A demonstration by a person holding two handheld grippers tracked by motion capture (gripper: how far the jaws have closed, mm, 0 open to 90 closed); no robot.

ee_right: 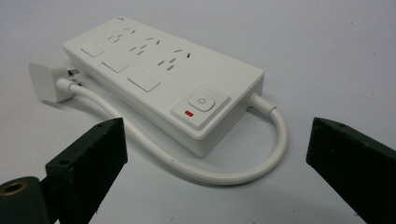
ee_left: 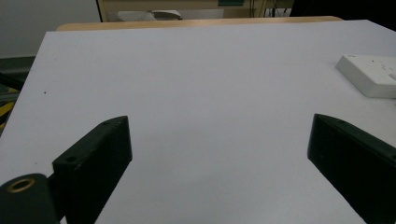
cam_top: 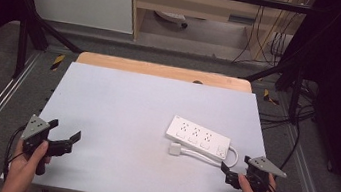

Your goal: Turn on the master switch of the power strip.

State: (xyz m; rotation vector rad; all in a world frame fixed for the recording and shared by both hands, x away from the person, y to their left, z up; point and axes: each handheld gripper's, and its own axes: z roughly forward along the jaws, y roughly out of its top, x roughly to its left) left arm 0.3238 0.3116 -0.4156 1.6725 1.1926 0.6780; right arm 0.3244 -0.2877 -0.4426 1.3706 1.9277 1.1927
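Grey table [cam_top: 119, 119]: white power strip [cam_top: 198, 137], long axis running 10 to 4 o'clock, switch end toward 4. Right gripper view adds its red-marked switch [ee_right: 201, 104] and plug [ee_right: 46, 81]. Left gripper [cam_top: 63, 136] and right gripper [cam_top: 235, 168] both gape, holding nothing.

Count: one white power strip [cam_top: 198, 137] with one cable [ee_right: 196, 170] and one plug [cam_top: 174, 149]; two tongs, left [cam_top: 63, 135] and right [cam_top: 226, 171]; one bench [cam_top: 120, 114].

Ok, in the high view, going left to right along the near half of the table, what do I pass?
Left gripper → plug → power strip → right gripper.
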